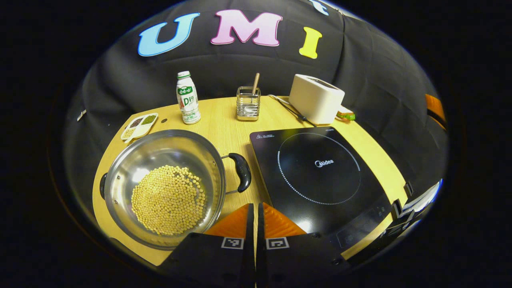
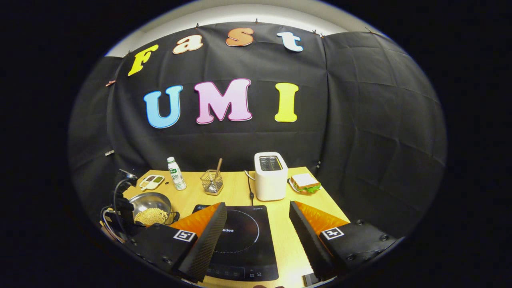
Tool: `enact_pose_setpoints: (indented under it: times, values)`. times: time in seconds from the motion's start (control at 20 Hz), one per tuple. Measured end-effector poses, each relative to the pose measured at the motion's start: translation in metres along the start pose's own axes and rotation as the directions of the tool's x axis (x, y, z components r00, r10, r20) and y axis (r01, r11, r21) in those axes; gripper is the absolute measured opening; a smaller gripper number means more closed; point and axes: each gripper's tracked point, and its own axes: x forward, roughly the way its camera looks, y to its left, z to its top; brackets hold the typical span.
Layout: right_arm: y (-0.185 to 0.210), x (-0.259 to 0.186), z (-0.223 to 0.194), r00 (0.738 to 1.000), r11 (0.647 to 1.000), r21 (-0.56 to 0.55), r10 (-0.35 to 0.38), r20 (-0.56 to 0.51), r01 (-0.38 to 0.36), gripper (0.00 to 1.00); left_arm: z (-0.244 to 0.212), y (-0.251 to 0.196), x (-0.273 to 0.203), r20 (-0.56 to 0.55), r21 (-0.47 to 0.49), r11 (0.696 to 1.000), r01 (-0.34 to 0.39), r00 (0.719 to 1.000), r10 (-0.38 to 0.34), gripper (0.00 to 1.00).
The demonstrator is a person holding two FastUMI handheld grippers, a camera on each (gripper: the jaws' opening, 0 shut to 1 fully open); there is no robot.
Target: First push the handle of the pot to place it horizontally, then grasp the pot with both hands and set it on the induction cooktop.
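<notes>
1. Pot (image 1: 164, 188) of beans sits on the table (image 1: 224, 124), at 9 o'clock of the cooktop (image 1: 316, 172)
2. Left gripper (image 1: 256, 212) fingers together, hovering near the pot handle (image 1: 242, 172)
3. Right gripper (image 2: 258, 224) fingers apart over the cooktop

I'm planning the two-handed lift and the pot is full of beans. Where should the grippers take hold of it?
By its two side handles. The right handle faces the induction cooktop, the left handle sits opposite. Come in from each side of the pot, level, so the beans probably stay put.
</notes>
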Motion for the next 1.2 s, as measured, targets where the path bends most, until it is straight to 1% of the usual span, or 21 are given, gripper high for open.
enact_pose_setpoints:
  times: [0.1, 0.15, 0.2, 0.25, 0.4, 0.45, 0.5, 0.55, 0.6, 0.65, 0.7, 0.8, 0.85, 0.9, 0.95, 1.05, 1.2]
  values:
    - [0.009, -0.001, -0.004, 1.000, 1.000, 0.005, 0.021, -0.013, -0.021, 0.98, 0.000, 0.004, -0.021, 0.045, -0.033, 0.999, 0.003, 0.999, -0.002, 0.08]
    - [0.015, -0.002, -0.008, 0.999, 0.999, 0.015, 0.036, -0.024, -0.035, 0.98, 0.001, 0.008, -0.033, 0.065, -0.053, 0.999, 0.007, 0.998, -0.003, 0.15]
    - [0.022, -0.002, -0.010, 0.998, 0.998, 0.024, 0.054, -0.033, -0.053, 0.98, 0.004, 0.014, -0.045, 0.090, -0.072, 0.997, 0.003, 0.996, 0.004, 0.17]
    - [0.028, -0.001, -0.013, 0.997, 0.998, 0.028, 0.065, -0.044, -0.064, 0.98, 0.008, 0.020, -0.058, 0.118, -0.090, 0.996, 0.001, 0.993, 0.010, 0.31]
    - [0.050, 0.005, -0.019, 0.993, 0.995, 0.029, 0.093, -0.069, -0.091, 0.99, 0.021, 0.050, -0.092, 0.185, -0.147, 0.989, -0.028, 0.981, 0.056, 0.46]
    - [0.060, 0.009, -0.019, 0.992, 0.994, 0.037, 0.105, -0.074, -0.103, 0.99, 0.022, 0.066, -0.099, 0.190, -0.168, 0.984, -0.066, 0.977, 0.098, 0.57]
    - [0.072, 0.013, -0.018, 0.990, 0.992, 0.048, 0.121, -0.078, -0.117, 0.99, 0.024, 0.084, -0.108, 0.203, -0.192, 0.976, -0.105, 0.969, 0.144, 0.59]
    - [0.085, 0.017, -0.017, 0.987, 0.989, 0.061, 0.138, -0.083, -0.133, 0.99, 0.025, 0.102, -0.114, 0.215, -0.215, 0.967, -0.134, 0.960, 0.181, 0.70]
    - [0.100, 0.021, -0.015, 0.983, 0.986, 0.072, 0.159, -0.087, -0.153, 0.99, 0.024, 0.120, -0.119, 0.214, -0.237, 0.957, -0.166, 0.952, 0.218, 0.75]
    - [0.115, 0.025, -0.014, 0.979, 0.982, 0.077, 0.181, -0.093, -0.174, 0.98, 0.022, 0.136, -0.125, 0.213, -0.258, 0.947, -0.193, 0.945, 0.250, 0.93]
    - [0.129, 0.028, -0.014, 0.974, 0.978, 0.078, 0.203, -0.103, -0.195, 0.98, 0.021, 0.150, -0.132, 0.217, -0.281, 0.936, -0.214, 0.936, 0.279, 0.96]
    - [0.155, 0.035, -0.013, 0.964, 0.970, 0.067, 0.239, -0.118, -0.233, 0.99, 0.022, 0.179, -0.143, 0.227, -0.319, 0.918, -0.235, 0.922, 0.315, 0.96]
    - [0.167, 0.037, -0.014, 0.959, 0.967, 0.059, 0.253, -0.127, -0.248, 0.99, 0.021, 0.191, -0.147, 0.224, -0.338, 0.910, -0.240, 0.919, 0.326, 0.93]
    - [0.178, 0.040, -0.020, 0.952, 0.964, 0.056, 0.267, -0.149, -0.262, 0.99, 0.024, 0.205, -0.153, 0.229, -0.356, 0.901, -0.249, 0.911, 0.342, 0.95]
    - [0.192, 0.042, -0.025, 0.941, 0.956, 0.061, 0.294, -0.169, -0.288, 0.99, 0.032, 0.220, -0.156, 0.247, -0.370, 0.891, -0.262, 0.897, 0.366, 0.96]
    - [0.216, 0.049, -0.032, 0.930, 0.947, 0.058, 0.320, -0.180, -0.315, 0.99, 0.039, 0.243, -0.155, 0.261, -0.369, 0.888, -0.274, 0.886, 0.382, 0.95]
    - [0.240, 0.069, -0.046, 0.924, 0.947, 0.049, 0.319, -0.210, -0.316, 0.99, 0.045, 0.273, -0.144, 0.271, -0.320, 0.900, -0.296, 0.882, 0.386, 0.95]
